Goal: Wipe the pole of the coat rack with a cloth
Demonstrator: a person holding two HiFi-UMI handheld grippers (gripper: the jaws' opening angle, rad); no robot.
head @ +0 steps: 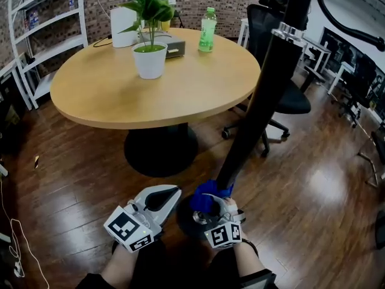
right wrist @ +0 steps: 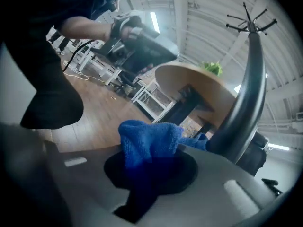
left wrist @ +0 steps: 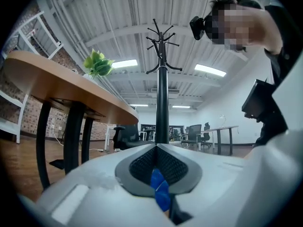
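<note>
- Coat rack pole [head: 261,101] stands on the wooden floor just beside a round table [head: 180,95]. On the table, a white pot [head: 149,59] holds a leafy green plant [head: 150,8], and a capped green bottle [head: 207,30] stands upright.
- The pole's long axis is seen upright in the left gripper view, with hooks at the top. In the head view it runs from lower centre to upper right.
- A blue cloth [head: 207,196] is clenched in the right gripper [head: 218,209] and pressed against the pole's lowest part.
- The left gripper [head: 168,196] is held near the cloth with its jaws closed together. A blue sliver is seen in their slit; what it is cannot be told.
</note>
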